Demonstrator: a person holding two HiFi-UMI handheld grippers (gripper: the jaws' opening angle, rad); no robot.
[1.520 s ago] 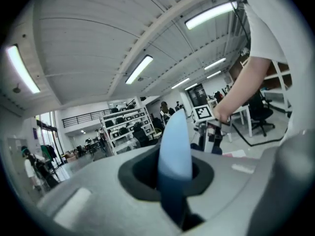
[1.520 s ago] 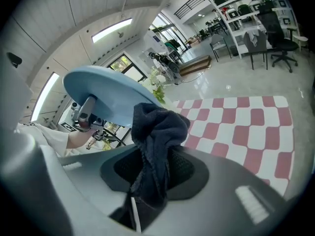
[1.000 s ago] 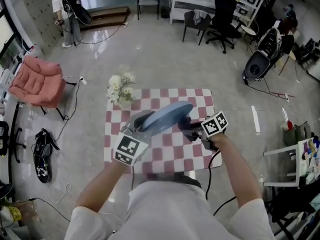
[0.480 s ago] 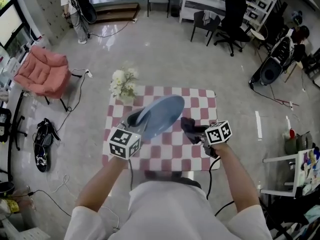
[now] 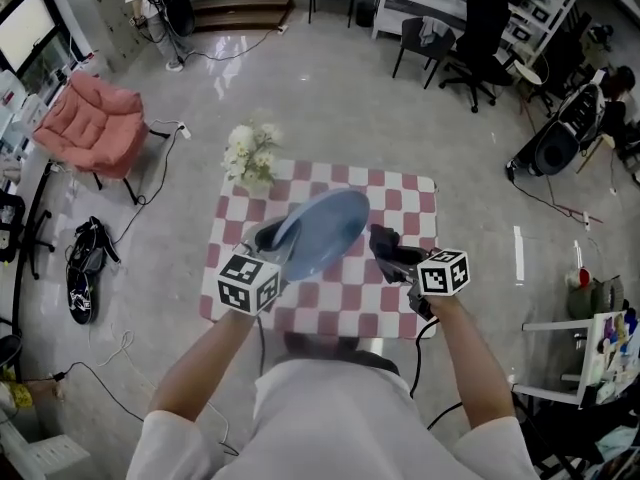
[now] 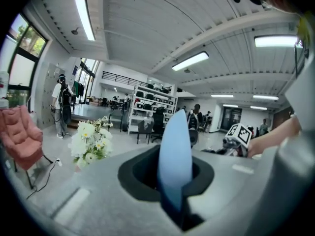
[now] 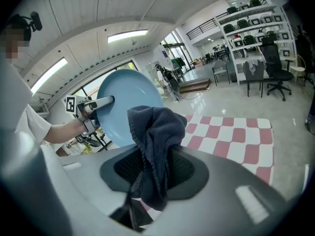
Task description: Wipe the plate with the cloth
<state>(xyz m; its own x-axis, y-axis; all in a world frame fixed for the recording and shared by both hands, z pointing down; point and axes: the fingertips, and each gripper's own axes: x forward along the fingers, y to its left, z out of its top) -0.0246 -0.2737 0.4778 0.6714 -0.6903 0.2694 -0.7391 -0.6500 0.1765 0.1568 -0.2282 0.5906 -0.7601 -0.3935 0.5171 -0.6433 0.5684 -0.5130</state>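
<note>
My left gripper (image 5: 272, 248) had its fingers clamped on the rim of the blue plate (image 5: 325, 230), which I saw edge-on rising between them in the left gripper view (image 6: 174, 156). The plate was held tilted in the air above the bench (image 5: 400, 313). My right gripper (image 5: 392, 253) had its fingers closed on the dark cloth (image 7: 155, 146), which bunched up out of them and hung down in front. The cloth sat just beside the plate's right edge, and I could not tell whether the two touched. Below both lay the bench's red and white checked cover (image 5: 410, 193). A bunch of white flowers (image 5: 250, 158) stood at its far left corner. A pink chair (image 5: 95, 123) stood well off to the left, and black office chairs (image 5: 480, 28) by shelving beyond.
</note>
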